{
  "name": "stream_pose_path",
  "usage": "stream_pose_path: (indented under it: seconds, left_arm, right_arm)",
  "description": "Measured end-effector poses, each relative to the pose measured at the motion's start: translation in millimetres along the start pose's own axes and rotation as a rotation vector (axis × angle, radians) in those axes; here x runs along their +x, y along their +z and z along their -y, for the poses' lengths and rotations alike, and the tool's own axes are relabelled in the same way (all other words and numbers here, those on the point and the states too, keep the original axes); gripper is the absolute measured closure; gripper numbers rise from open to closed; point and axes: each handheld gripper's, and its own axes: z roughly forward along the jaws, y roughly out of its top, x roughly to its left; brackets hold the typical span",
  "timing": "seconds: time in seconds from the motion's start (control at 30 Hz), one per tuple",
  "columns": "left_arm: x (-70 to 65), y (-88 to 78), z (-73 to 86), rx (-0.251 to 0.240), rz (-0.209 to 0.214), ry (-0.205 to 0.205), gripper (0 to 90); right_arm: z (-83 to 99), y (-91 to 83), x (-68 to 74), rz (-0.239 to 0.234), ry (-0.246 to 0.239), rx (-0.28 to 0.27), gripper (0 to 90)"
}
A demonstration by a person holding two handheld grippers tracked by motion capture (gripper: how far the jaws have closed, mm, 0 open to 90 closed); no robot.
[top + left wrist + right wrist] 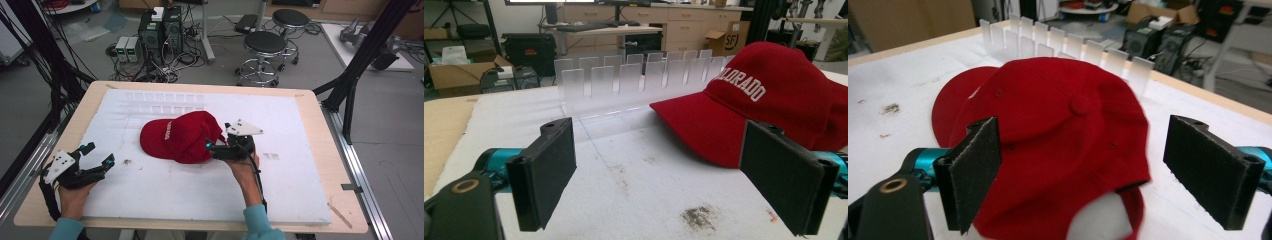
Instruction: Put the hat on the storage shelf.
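**Right gripper at the back of the red cap, left gripper waiting**

Now, over on the left of the high view, the left gripper [97, 156] sits low near the table's [320, 200] near left corner, jaws spread wide with nothing between them. In the left gripper view its two black pads [546, 172] frame bare white mat [634, 165] and a small dark smudge [699, 217].

Moving to the middle: the red baseball cap [180, 136] lies on the white mat, brim pointing to the left, white lettering [736, 86] on the front panel. Behind it stands a clear slotted acrylic rack [160, 102], just beyond the cap.

On to the right: the right gripper [220, 145] is at the cap's rear edge, jaws wide apart. In the right gripper view the cap's crown and strap opening [1103, 215] lie between the pads, which aren't pressing on the fabric.
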Motion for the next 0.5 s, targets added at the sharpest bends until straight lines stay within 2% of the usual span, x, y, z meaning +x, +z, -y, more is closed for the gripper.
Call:
stream_pose_path:
  seconds: [0.07,0.2,0.3,0.5]
  left_arm:
    - [0.1,0.0,0.0,0.0,0.0,0.0,15.4]
    - [0.3,0.2,0.0,0.0,-0.003,-0.006,15.4]
    - [0.5,0.1,-0.1,0.001,-0.003,-0.007,15.4]
    - [0.3,0.1,0.0,-0.002,-0.004,-0.008,15.4]
  right_arm:
    - [-1.1,3.9,-0.8,-0.003,0.001,0.007,14.5]
    - [-1.9,20.0,-5.6,-0.042,0.005,0.054,14.5]
    - [-1.5,25.9,-8.4,-0.06,0.017,0.076,14.6]
    - [-0.5,34.3,-9.6,-0.072,0.007,0.115,17.8]
